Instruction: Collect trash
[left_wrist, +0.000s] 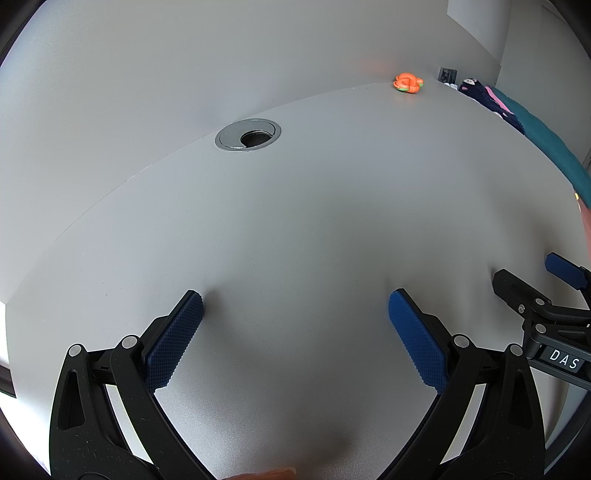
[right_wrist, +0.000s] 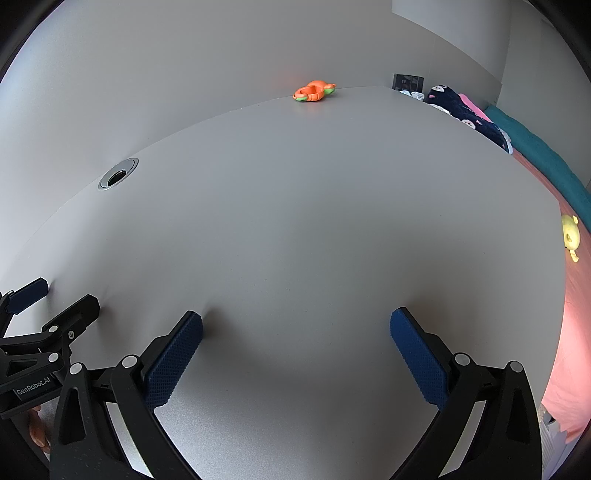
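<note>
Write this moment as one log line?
left gripper: open | right gripper: open | orange toy: far edge of desk, untouched

Your work surface is a grey table (right_wrist: 295, 221), matte, set against a pale wall. A round metal cable port (left_wrist: 248, 134) sits in it near the back edge, its opening dark. At the far back edge lies a small orange and green toy (right_wrist: 314, 91), alone, well apart from the port. Along the right side, just beyond the table edge, you see a bed with a pink sheet (right_wrist: 576, 332); a yellow toy (right_wrist: 570, 236) lies on it.
</note>
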